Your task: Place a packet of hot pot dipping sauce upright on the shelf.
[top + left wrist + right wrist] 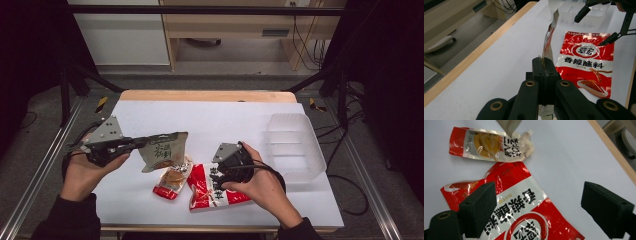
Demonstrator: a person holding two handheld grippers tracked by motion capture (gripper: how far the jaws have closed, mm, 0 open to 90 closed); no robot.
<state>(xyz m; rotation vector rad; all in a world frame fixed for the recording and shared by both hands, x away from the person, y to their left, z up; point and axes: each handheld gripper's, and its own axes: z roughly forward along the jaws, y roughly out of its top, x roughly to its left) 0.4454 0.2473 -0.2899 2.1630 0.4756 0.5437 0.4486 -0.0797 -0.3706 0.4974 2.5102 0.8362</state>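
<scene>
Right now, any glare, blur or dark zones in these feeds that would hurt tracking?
High view: soft overall, dark at both sides, table evenly lit. Left gripper view: the jaws near the lens are blurred, the red packet is sharp with glare streaks near its top. Right gripper view: specular glints on the red packet and the small sauce pouch, jaws slightly soft.
</scene>
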